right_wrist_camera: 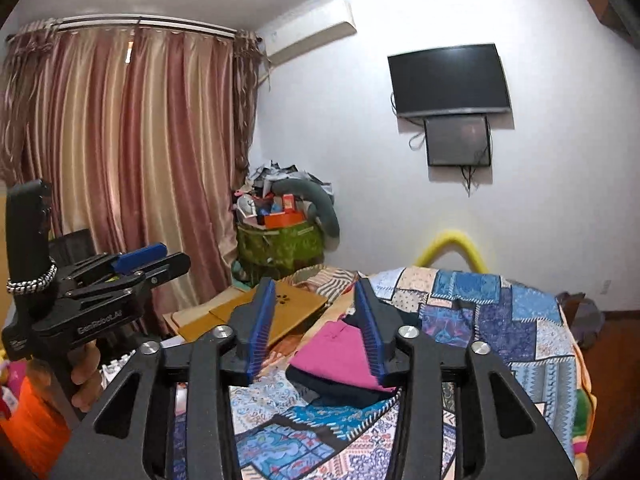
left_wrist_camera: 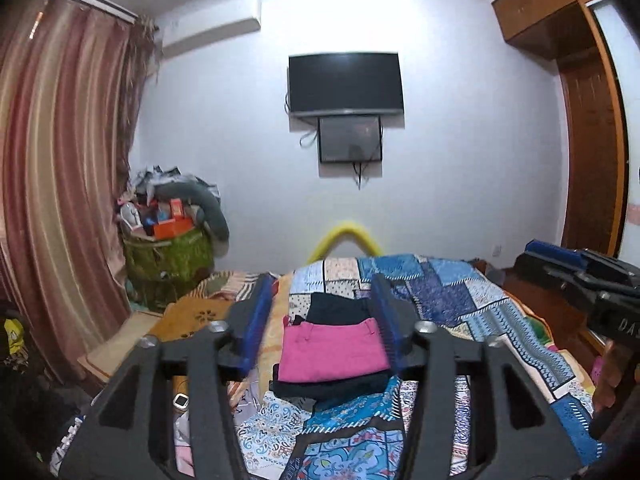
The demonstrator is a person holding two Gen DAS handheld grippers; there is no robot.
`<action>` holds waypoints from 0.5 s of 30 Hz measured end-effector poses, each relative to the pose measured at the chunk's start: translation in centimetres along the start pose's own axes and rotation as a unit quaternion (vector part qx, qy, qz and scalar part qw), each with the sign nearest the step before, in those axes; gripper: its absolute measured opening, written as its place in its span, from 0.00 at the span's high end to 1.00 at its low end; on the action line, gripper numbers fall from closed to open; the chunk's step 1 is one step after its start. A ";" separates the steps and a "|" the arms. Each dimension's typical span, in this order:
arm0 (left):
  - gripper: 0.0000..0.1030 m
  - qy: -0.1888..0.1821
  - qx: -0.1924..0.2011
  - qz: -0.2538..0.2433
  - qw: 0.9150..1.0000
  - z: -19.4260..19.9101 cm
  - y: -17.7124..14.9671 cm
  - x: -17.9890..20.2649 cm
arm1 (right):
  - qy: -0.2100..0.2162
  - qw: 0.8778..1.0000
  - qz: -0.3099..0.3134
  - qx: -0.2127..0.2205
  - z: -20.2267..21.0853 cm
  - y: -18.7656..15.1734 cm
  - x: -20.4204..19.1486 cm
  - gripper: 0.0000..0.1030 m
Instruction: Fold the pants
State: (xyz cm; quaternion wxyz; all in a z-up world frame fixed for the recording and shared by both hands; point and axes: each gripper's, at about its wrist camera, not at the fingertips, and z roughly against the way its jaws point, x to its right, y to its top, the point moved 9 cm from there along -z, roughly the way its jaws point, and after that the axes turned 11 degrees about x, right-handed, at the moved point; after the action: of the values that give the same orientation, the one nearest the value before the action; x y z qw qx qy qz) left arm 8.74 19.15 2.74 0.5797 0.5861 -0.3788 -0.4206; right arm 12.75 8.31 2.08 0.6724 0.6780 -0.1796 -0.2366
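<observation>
Folded pink pants (left_wrist_camera: 334, 350) lie on a patchwork bed (left_wrist_camera: 460, 300), atop dark folded garments (left_wrist_camera: 332, 390).
Both the left claw (left_wrist_camera: 324, 324) and right claw (right_wrist_camera: 314, 330) hover apart, empty, above and short of the stack; folding looks finished.

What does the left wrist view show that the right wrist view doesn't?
Only the left wrist view shows the wooden wardrobe, a small white device beside the bed, and the right gripper from the side. Only the right wrist view shows the whole curtain rail, an orange tub, and the left gripper from the side. Both show the folded pink pants on a dark garment on the patchwork quilt, the TV, and both grippers open, holding nothing.
</observation>
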 end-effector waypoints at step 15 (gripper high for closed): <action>0.02 -0.001 0.000 0.033 0.999 3.7 -1.1 0.4 | -0.059 0.998 0.002 0.031 2.6 -0.4 -0.1 0.00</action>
State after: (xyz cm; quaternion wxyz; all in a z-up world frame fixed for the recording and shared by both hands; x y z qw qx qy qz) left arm 5.40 17.45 1.69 0.5925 0.5731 -0.3986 -0.4020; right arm 11.16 6.28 1.75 0.6400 0.6829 -0.2270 -0.2692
